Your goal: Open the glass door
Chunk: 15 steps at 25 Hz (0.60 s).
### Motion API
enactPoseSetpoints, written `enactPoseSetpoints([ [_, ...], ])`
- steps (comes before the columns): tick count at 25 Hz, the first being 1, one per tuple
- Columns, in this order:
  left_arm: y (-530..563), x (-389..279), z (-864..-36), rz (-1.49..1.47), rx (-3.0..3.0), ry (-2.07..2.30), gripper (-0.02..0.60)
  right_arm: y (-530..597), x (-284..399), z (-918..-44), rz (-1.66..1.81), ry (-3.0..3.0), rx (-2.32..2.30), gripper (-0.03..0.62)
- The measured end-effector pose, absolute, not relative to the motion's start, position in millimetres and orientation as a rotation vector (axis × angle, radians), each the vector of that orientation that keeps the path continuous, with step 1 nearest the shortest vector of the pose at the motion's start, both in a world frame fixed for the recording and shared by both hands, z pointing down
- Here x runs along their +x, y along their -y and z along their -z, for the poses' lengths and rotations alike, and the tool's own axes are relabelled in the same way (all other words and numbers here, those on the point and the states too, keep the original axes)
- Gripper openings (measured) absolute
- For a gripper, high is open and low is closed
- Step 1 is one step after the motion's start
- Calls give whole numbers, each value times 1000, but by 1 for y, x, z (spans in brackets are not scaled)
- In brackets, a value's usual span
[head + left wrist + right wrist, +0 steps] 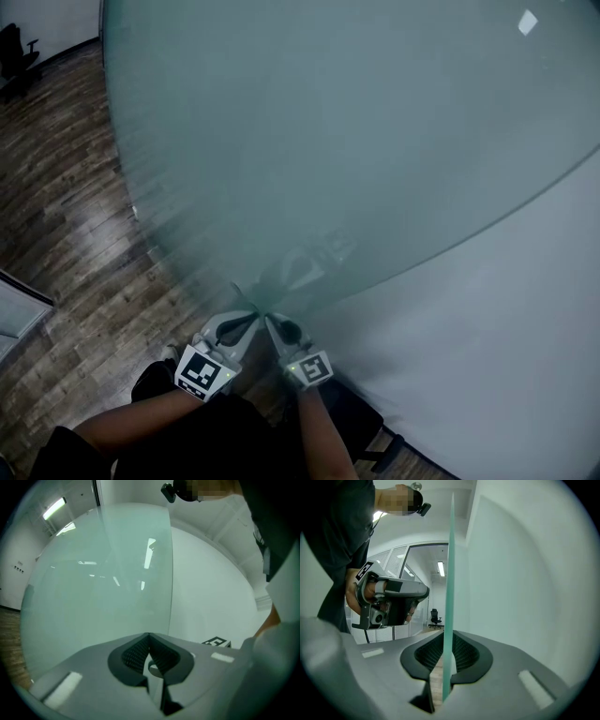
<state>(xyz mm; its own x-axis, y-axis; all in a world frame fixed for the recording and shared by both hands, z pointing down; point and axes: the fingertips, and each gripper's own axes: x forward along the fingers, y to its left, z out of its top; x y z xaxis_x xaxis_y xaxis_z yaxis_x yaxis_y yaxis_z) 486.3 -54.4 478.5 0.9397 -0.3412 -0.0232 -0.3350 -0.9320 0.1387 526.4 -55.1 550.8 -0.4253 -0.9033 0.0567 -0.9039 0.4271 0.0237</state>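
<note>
The glass door (356,141) is a frosted, greenish pane that fills the upper half of my head view. Its free edge comes down to where both grippers meet, just ahead of me. In the right gripper view that edge (451,573) stands upright as a thin green line running straight between the jaws. The right gripper (445,637) has its jaws closed onto the pane, one pad on each face, and a strip of wooden floor shows in the gap lower down.

The left gripper (149,637) has its jaws fully together with nothing between them. Its tips point at the near face of the door (103,588), just left of the vertical edge. In the head view the left gripper (248,319) and the right gripper (274,326) sit side by side, tips nearly touching, both at the door's edge.

Right of the door is a plain white wall (487,356). To the left, wooden floor (75,216) stretches away, with a dark office chair (17,56) in the far left corner.
</note>
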Motion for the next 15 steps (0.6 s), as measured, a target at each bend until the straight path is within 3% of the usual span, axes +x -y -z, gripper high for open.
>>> enactPoseSetpoints([
  [15, 56, 500, -484, 99, 2932, 638, 0, 86, 585, -564, 1, 2548, 1683, 60],
])
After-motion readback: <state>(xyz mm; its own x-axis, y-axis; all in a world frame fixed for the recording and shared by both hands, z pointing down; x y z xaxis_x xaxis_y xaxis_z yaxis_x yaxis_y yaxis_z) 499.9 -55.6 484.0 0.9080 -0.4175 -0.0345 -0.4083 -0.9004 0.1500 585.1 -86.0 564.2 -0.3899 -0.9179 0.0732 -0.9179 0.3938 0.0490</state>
